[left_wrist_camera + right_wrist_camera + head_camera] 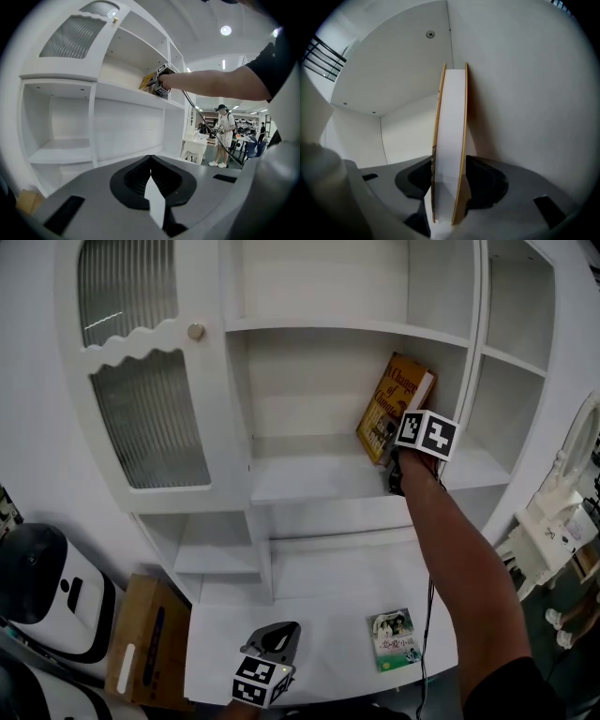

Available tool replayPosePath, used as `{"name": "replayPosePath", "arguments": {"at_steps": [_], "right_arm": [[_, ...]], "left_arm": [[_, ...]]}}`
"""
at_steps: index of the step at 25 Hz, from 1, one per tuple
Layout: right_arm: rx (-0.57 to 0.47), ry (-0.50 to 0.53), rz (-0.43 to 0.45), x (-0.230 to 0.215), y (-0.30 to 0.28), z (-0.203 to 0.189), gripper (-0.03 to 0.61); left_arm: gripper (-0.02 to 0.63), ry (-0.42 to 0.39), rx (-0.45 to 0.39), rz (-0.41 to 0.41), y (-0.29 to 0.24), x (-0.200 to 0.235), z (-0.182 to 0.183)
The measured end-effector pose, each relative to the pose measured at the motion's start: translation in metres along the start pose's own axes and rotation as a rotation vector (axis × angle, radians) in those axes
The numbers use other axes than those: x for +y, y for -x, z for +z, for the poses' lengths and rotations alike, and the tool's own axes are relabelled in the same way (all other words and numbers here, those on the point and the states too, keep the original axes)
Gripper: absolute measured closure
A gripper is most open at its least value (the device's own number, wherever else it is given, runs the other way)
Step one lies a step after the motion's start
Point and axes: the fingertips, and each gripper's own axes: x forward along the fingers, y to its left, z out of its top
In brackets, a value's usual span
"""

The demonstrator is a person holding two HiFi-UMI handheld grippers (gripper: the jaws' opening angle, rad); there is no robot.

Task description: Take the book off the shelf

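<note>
- Grasp step: right hand-held gripper straddles the yellow book on the shelf, jaws not yet clamped.
- Next: clench, then pull the book out.
- Left hand-held gripper, below the shelf: clenched, empty.

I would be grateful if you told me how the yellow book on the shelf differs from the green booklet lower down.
The yellow book stands tilted on its shelf; the green booklet lies flat on the bottom ledge. The yellow book sits between the right tongs; the green booklet is untouched. Both are closed.
</note>
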Motion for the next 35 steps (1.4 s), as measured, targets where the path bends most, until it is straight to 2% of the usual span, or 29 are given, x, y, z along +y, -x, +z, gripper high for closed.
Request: {"name": "replayPosePath", "arguments": {"at_steps": [2, 4, 11, 15, 21, 26, 32, 35], "right_arm": [[0.008, -0.024, 0.007, 0.0, -0.004, -0.002, 0.375], [0.003, -0.031, 0.01, 0.002, -0.004, -0.001, 0.409], [-0.034, -0.004, 0.041, 0.014, 0.009, 0.005, 0.424], [-0.06, -0.028, 0.083, 0.021, 0.026, 0.009, 0.426], [-0.055, -0.167, 0.224, 0.031, 0.063, 0.004, 0.426], [-0.063, -0.232, 0.369, 0.041, 0.11, -0.005, 0.426], [-0.068, -0.272, 0.477, 0.035, 0.169, -0.012, 0.426], [-0.058, -0.257, 0.51, 0.029, 0.201, -0.012, 0.426]], "left_arm": [[0.603, 0.011, 0.004, 0.011, 0.003, 0.003, -0.003], [0.603, 0.021, 0.005, 0.023, 0.007, 0.006, -0.006], [0.603, 0.027, 0.003, 0.042, 0.017, 0.012, -0.011], [0.603, 0.021, 0.004, 0.03, 0.019, 0.009, -0.012], [0.603, 0.015, 0.007, 0.012, 0.02, 0.008, -0.015], [0.603, 0.023, -0.003, -0.007, 0.017, 0.01, -0.01], [0.603, 0.003, -0.022, -0.042, 0.006, -0.003, -0.001], [0.603, -0.008, -0.023, -0.064, -0.001, -0.014, 0.001]]}}
